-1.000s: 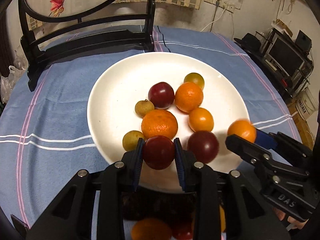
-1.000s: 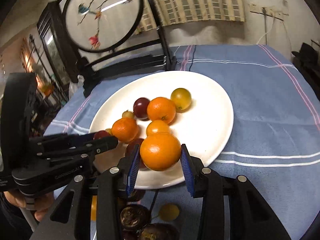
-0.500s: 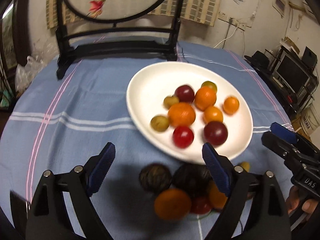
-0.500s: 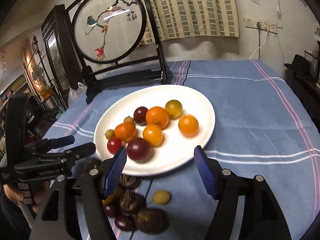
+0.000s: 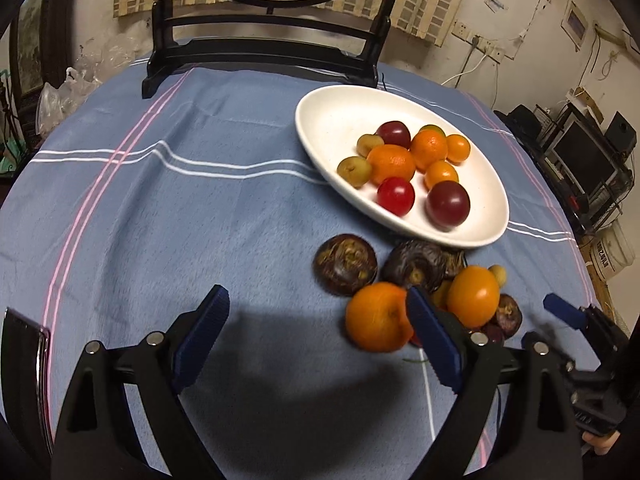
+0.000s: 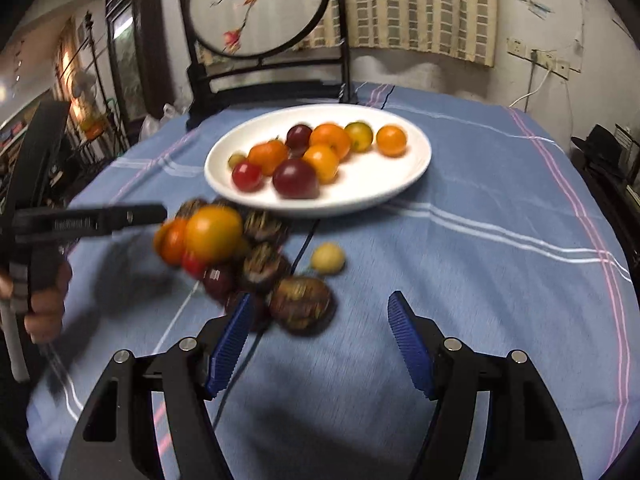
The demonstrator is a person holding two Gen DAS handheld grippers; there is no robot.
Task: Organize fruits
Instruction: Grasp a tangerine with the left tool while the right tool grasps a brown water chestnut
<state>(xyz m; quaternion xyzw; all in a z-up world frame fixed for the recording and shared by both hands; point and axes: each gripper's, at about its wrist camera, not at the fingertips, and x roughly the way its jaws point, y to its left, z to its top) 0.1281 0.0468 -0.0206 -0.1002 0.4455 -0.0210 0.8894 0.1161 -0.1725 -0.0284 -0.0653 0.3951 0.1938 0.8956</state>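
A white plate [image 5: 332, 120] [image 6: 404, 184] on the blue tablecloth holds several oranges, red and dark plums and small green fruits. In front of it lies a loose pile: an orange [image 5: 376, 318], a yellow-orange fruit [image 5: 474, 296] [image 6: 214, 232], dark brown round fruits [image 5: 345, 264] [image 6: 300, 302], a small yellow fruit [image 6: 328, 257]. My left gripper [image 5: 316, 340] is open and empty, left of the pile. My right gripper [image 6: 320, 340] is open and empty, just in front of the pile; it also shows in the left wrist view [image 5: 564, 316].
A black wooden stand with a round embroidered screen [image 5: 260, 52] [image 6: 264, 76] stands at the table's far side. Shelves with electronics [image 5: 580, 160] are off the table's right edge. The left gripper's body [image 6: 88, 220] reaches in from the left.
Both grippers let go of their fruit on the plate, opened wide and drew back toward the near side of the table. The loose pile has come into view in front of them.
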